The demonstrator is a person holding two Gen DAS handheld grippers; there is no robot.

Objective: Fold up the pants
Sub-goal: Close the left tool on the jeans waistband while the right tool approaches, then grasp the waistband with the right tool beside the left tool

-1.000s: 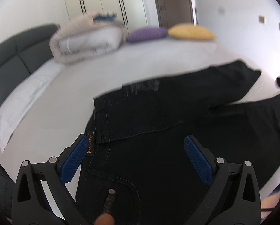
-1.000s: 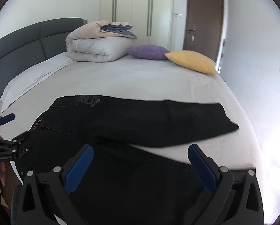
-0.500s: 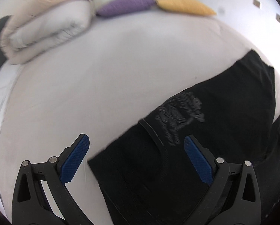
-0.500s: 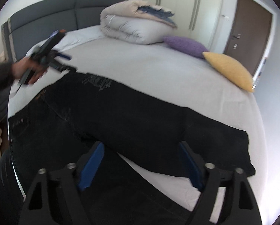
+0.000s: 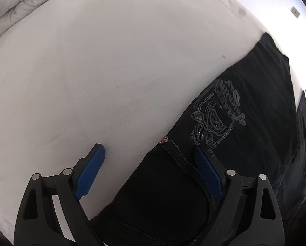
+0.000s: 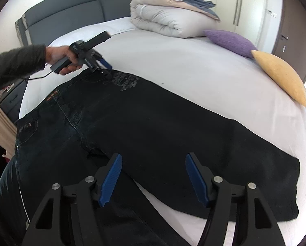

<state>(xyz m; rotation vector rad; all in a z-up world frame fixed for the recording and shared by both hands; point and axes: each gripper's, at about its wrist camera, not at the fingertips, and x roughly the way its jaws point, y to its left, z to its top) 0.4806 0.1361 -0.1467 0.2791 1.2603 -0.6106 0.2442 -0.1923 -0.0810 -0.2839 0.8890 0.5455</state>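
Note:
Black pants (image 6: 153, 123) lie spread flat on a white bed (image 6: 193, 71), waist at the left, one leg running right. A grey embroidered logo (image 5: 216, 114) sits on the back pocket. My left gripper (image 5: 150, 149) is open, low over the far waist corner of the pants (image 5: 173, 184), straddling the pocket edge; it also shows in the right wrist view (image 6: 103, 69), held by a hand. My right gripper (image 6: 153, 162) is open, hovering above the upper leg near the crotch.
A folded duvet (image 6: 173, 18), a purple pillow (image 6: 230, 41) and a yellow pillow (image 6: 279, 71) lie at the far side of the bed. A dark grey headboard (image 6: 81, 6) stands at the back left. A nightstand (image 6: 11, 100) is at the left.
My left gripper has swung from the near waist across to the far waist corner and dropped close to it. My right gripper has moved forward over the leg. Both stay open.

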